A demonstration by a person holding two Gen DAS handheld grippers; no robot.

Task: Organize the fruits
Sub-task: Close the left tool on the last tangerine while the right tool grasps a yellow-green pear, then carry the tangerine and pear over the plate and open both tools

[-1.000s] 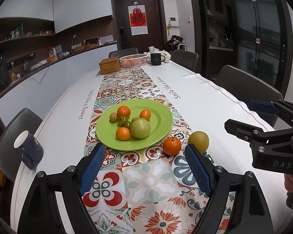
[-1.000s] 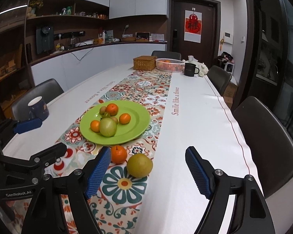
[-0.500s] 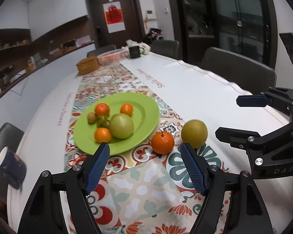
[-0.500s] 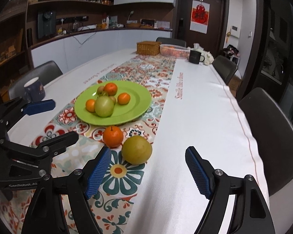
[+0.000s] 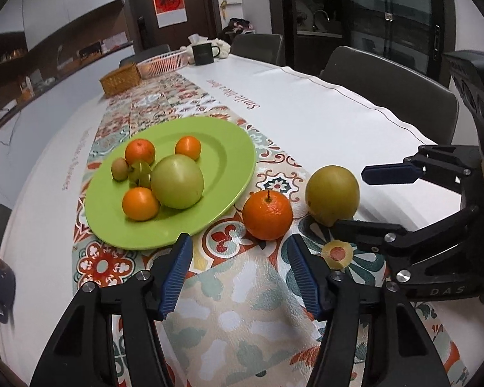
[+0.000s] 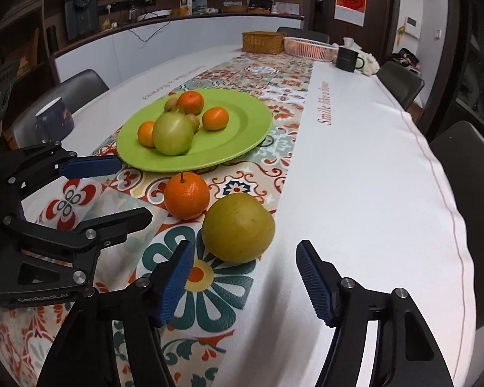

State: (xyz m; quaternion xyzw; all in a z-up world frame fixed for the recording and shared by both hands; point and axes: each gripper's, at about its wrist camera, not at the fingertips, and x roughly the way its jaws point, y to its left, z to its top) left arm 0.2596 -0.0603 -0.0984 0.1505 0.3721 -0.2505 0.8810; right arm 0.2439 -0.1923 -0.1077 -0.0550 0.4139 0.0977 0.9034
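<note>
Bench: a long bench (image 6: 364,167) under a white cloth, with a patterned tile runner (image 5: 242,293) down its middle.
Plate: a lime-green plate (image 5: 229,161) lies on the runner, holding a large green fruit (image 5: 177,182), three small oranges and a couple of small brownish fruits.
Loose orange: an orange (image 5: 267,214) with a short stem sits on the runner just off the plate's near rim, not on it.
Loose pear-like fruit: a yellow-green round fruit (image 6: 238,227) rests beside the orange, at the runner's edge where the white cloth begins — the two look close to touching, but I cannot tell if they do.
Left gripper: the left gripper (image 5: 238,271) is tilted down at the runner, its blue-padded jaws apart and closing; nothing lies between them, and the orange sits just beyond the tips.
Right gripper: the right gripper (image 6: 243,274) has its jaws apart and closing too — the yellow-green fruit sits just ahead of the gap, nearer the left-hand pad, with no pad on it.
Far end: a wicker box (image 6: 263,42), a pale wire basket (image 6: 309,48) and a dark mug (image 6: 348,59) stand together.
Left edge: a dark blue cup (image 6: 53,122) stands near the bench's side.
Around: grey chairs line both sides.
</note>
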